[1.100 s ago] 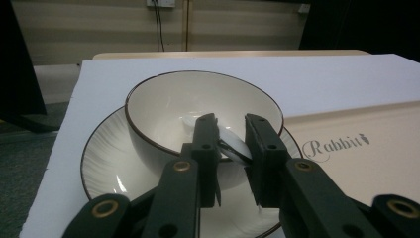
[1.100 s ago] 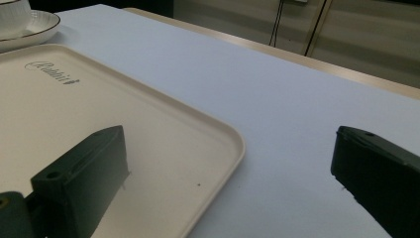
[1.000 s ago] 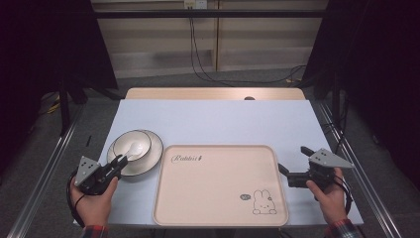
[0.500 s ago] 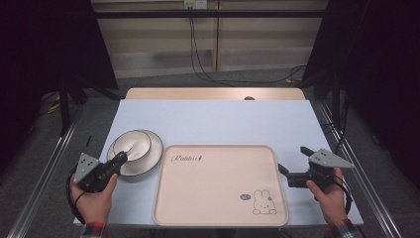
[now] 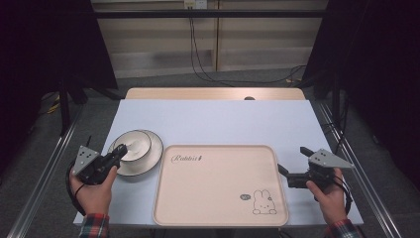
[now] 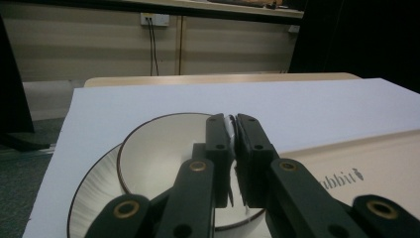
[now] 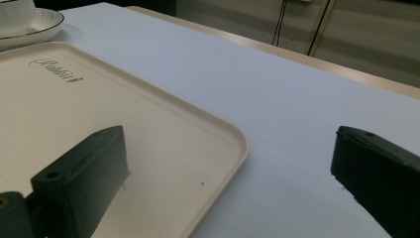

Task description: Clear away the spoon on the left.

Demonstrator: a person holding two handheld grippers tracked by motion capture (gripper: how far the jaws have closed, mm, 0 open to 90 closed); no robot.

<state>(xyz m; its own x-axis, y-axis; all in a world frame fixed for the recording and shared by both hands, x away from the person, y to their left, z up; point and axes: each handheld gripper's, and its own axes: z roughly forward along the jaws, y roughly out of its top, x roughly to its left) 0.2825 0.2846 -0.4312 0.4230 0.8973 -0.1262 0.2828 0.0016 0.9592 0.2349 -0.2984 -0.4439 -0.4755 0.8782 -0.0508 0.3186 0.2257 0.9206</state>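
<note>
1. We see the bowl (image 5: pixel 132 145) on its saucer (image 5: pixel 153 153), at nine o'clock of the tray (image 5: pixel 220 186) on the bench (image 5: pixel 223 119)
2. Left tongs (image 6: pixel 233 129) pinch the bowl's rim; a thin grip could slip and chip it
3. Right tongs (image 5: pixel 292 163) spread, idle at three o'clock

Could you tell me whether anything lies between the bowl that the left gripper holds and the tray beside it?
Nothing visible does. The left gripper is shut on the rim of the bowl, which sits on a plate. The tray lies just beside the plate, bare but for its printed rabbit.
</note>
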